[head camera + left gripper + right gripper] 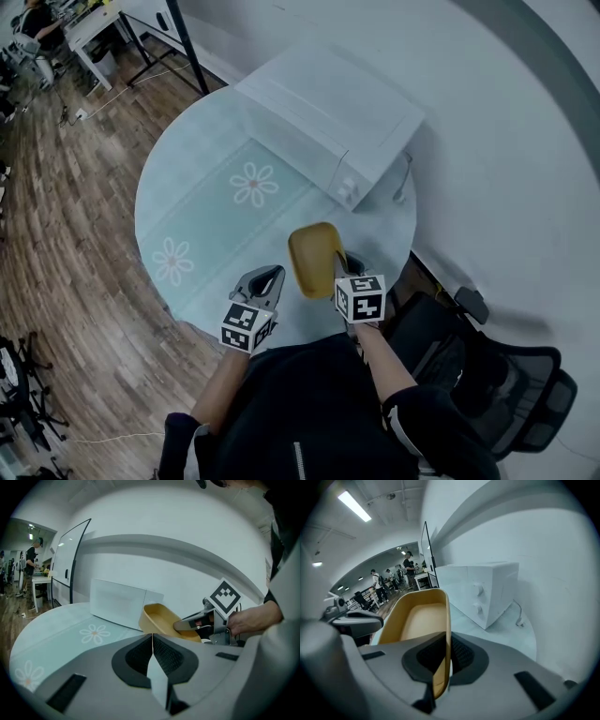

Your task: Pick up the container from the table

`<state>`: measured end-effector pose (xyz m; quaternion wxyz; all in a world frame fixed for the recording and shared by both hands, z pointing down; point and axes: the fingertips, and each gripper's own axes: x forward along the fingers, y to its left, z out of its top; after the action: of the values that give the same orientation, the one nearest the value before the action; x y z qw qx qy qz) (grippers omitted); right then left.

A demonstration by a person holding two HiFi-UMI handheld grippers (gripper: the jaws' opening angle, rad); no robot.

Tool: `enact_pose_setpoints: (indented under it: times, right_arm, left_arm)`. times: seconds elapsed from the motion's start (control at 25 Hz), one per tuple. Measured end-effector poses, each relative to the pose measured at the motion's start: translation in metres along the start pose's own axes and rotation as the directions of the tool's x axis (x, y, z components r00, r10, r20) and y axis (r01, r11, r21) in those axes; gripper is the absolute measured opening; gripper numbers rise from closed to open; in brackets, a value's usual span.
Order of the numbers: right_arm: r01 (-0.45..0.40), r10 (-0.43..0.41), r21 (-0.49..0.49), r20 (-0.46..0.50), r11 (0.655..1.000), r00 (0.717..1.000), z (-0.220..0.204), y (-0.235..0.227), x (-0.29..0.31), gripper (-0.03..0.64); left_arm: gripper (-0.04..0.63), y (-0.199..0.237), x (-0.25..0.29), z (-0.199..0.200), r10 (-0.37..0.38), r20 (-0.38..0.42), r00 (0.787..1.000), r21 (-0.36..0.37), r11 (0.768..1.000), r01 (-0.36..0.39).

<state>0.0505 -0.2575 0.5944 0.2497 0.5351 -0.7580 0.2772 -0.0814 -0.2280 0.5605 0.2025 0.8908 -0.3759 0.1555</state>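
right gripper (445, 660) is pinching one side wall of the yellow container (314, 255), pads pressing on the thin wall from both sides. the container is sitting tilted in the grip, open side facing up and partly toward the left gripper (153, 660), and it is showing empty inside. in the head view it is hanging over the near part of the round worktop (178, 187), between the two grippers and in front of the white appliance (328, 117); in the left gripper view it is looking clear of the surface, though its underside is partly hidden there. left gripper is holding nothing, its jaws pressed together, and is hovering just to the left of the container without touching it. the worktop is pale blue with daisy prints (253, 185). the appliance is standing at the far side with two knobs (348, 189) facing the person, and a cable (405, 178) is trailing beside it. a black chair (497, 375) is standing at the person's right, on the wooden floor (66, 234).
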Motion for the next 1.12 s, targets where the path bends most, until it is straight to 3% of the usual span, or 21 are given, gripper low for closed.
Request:
enact_pose_setpoints:
  times: [0.48, 1.12]
  right_arm:
    - [-0.034, 0.037, -0.084, 0.032, 0.996, 0.999, 0.0, 0.034, -0.019, 0.026]
    - [-0.047, 0.049, -0.122, 0.021, 0.991, 0.999, -0.022, 0.056, -0.032, 0.026]
  left_arm:
    - [0.017, 0.001, -0.032, -0.001, 0.048, 0.044, 0.998, 0.009, 0.999, -0.048]
    - [0.017, -0.007, -0.063, -0.007, 0.075, 0.077, 0.994, 0.021, 0.997, -0.077]
